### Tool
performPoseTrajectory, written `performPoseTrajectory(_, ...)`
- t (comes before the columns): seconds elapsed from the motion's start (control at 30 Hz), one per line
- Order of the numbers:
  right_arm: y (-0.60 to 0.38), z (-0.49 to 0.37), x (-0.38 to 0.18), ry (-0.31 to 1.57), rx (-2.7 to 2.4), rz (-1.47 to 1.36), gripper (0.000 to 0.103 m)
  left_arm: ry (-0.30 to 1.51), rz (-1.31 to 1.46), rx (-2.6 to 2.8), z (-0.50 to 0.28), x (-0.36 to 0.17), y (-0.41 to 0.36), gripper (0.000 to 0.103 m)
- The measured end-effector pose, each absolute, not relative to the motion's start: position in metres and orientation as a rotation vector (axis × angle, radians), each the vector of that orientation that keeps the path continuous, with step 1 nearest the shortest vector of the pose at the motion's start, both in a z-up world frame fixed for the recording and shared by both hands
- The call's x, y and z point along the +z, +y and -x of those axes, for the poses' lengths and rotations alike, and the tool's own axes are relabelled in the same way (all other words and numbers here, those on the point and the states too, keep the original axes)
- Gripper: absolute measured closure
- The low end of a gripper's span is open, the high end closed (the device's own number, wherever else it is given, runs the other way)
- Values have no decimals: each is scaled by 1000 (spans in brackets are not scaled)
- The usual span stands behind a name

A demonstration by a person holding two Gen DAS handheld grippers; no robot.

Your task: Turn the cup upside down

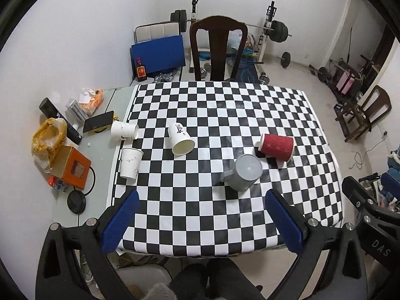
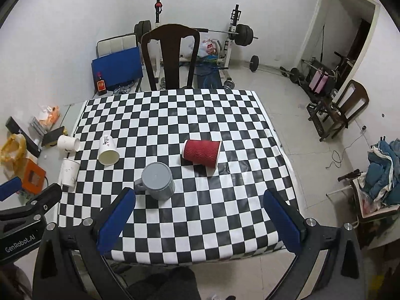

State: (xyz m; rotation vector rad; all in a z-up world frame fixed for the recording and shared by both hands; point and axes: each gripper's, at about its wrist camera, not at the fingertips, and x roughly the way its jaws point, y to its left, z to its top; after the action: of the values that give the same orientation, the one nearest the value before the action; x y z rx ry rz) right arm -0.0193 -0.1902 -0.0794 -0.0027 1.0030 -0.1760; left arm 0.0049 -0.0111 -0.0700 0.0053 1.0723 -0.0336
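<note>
A grey mug (image 1: 243,175) stands upside down on the checkered cloth (image 1: 200,215), handle to the left; it also shows in the right wrist view (image 2: 158,184). A red ribbed paper cup (image 1: 276,147) (image 2: 202,153) lies on its side behind it. A white paper cup (image 1: 180,138) (image 2: 108,151) lies tipped toward me. Another white cup (image 1: 124,130) (image 2: 68,143) lies on its side at the cloth's left edge, and a third (image 1: 130,166) (image 2: 69,172) stands upside down there. My left gripper (image 1: 200,222) and right gripper (image 2: 200,221) are open and empty above the near table edge.
A dark wooden chair (image 1: 217,47) stands behind the table. Clutter lies left of the cloth: an orange box (image 1: 73,167), a yellow bag (image 1: 48,137), a phone (image 1: 98,121), a black disc (image 1: 76,202). Weights and a barbell rack (image 1: 272,30) stand by the far wall.
</note>
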Motion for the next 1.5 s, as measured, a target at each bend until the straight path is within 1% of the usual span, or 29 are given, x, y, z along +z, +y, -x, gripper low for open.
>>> performPoseTrajectory(0.2,-184,35,-48,991,-165,6,0,1047,-3,-14,9,-46,-12,0)
performPoseTrajectory(0.53,-181,49,-18,971,-161,31,0,1056,-9,24,16,-35,-9,0)
performPoseTrajectory(1.5,-186,49,-23,1017,-142,16,0,1086,-25,49,24,-31,-7,0)
